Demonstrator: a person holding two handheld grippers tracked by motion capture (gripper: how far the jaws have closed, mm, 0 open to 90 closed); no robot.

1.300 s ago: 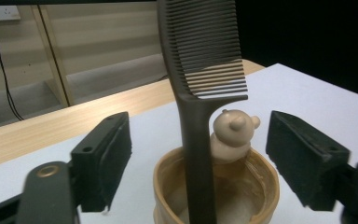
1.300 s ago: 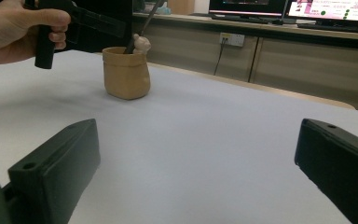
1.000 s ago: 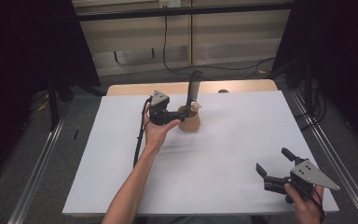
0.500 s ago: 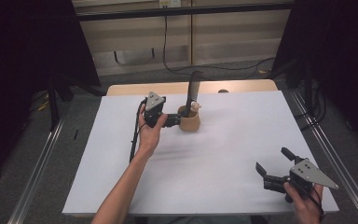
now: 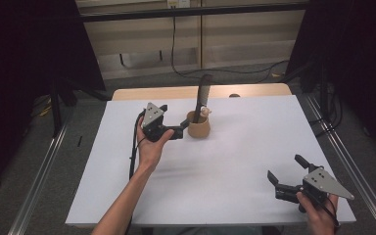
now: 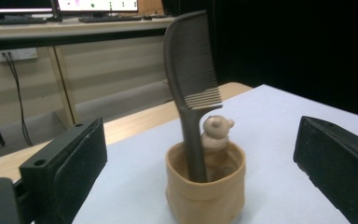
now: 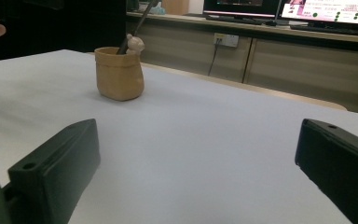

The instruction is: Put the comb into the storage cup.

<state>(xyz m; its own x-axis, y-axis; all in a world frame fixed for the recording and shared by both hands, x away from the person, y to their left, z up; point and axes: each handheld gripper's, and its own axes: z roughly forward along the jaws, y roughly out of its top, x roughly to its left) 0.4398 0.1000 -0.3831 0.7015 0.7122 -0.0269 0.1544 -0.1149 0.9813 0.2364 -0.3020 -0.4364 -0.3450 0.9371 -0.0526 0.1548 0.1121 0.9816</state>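
A small tan pot (image 5: 199, 128) stands toward the far middle of the white desk (image 5: 235, 161), with a dark comb (image 6: 190, 79) set handle-down in it and leaning a little, its teeth well above the rim. A little bear figure (image 6: 216, 132) peeks over the rim just behind the comb's handle. The pot's walls keep the comb upright, so its toothed end is free to be taken from above or from the side.

The left gripper (image 5: 178, 130) sits level just beside the pot, its fingers (image 6: 67, 172) spread wide on either side and touching nothing. The right gripper (image 5: 283, 182) rests near the desk's near right corner, well apart from the pot, fingers (image 7: 58, 172) also spread and empty, probably out of the way.
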